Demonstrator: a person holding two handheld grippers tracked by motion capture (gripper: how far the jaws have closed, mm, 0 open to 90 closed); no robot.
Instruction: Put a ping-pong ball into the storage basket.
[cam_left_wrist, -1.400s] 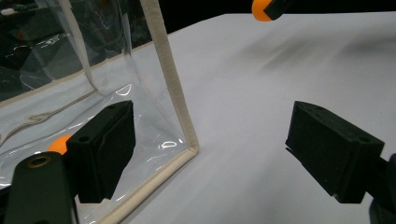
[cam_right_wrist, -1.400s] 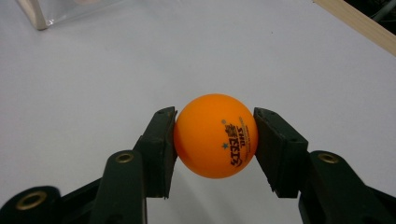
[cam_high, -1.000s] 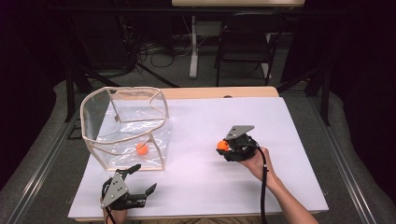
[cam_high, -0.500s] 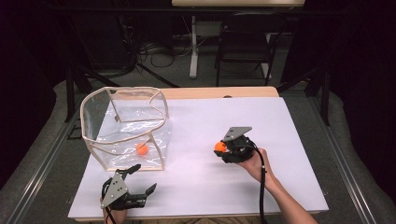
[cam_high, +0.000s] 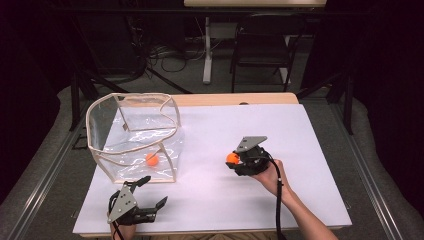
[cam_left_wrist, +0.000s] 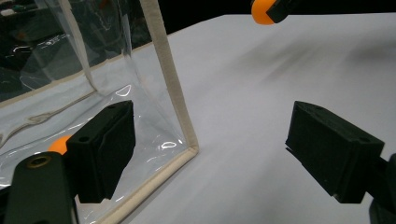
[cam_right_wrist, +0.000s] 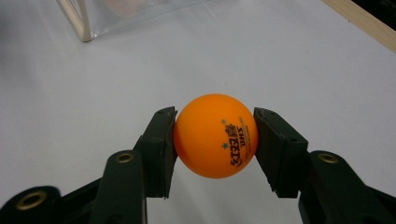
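I have the right gripper clamped on an orange ball, right of centre in the high view, above the white table. My left gripper sits lower left, jaws wide with nothing between them, near the clear bin holding a second ball.

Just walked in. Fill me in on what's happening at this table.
A person works two hand-held grippers at a white table. The right gripper is clamped on an orange ping-pong ball above the tabletop. The left gripper waits open beside a clear plastic bag, which already holds another orange ball.
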